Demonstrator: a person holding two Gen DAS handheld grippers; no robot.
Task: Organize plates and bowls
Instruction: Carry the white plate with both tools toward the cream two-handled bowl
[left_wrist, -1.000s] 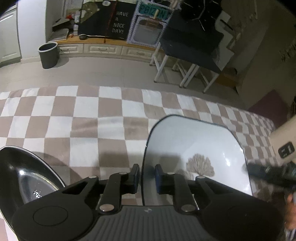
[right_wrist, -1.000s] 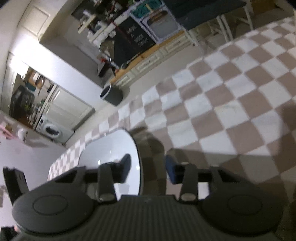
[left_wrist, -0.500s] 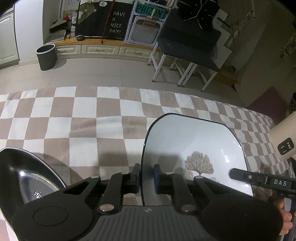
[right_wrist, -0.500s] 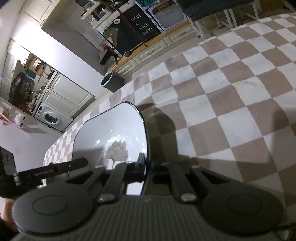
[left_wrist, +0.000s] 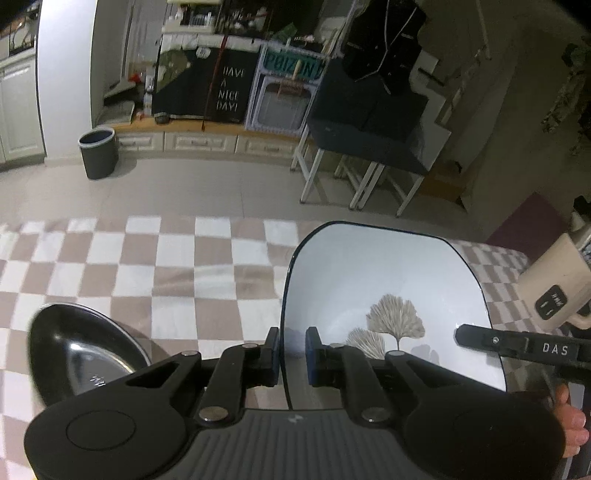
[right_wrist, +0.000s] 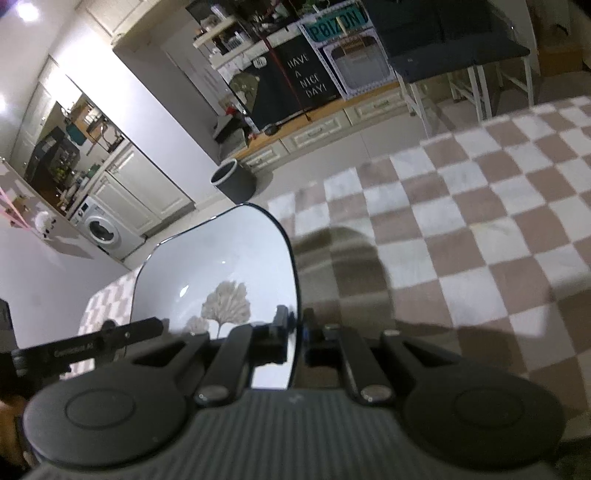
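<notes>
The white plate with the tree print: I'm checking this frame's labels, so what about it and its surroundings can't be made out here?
- White plate: near edge hidden behind the left gripper body, left wrist view.
- Same in the right wrist view, behind the right gripper.
- Black bowl: lower part covered by the gripper, slightly blurred.
- Plate's underside: unseen in both views.

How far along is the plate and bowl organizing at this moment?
Nothing looks stacked or put away yet. In hand: the white square plate with the tree print, with the left gripper and right gripper shut on opposite edges. Left: placing it, and the black bowl on the checkered cloth.
</notes>
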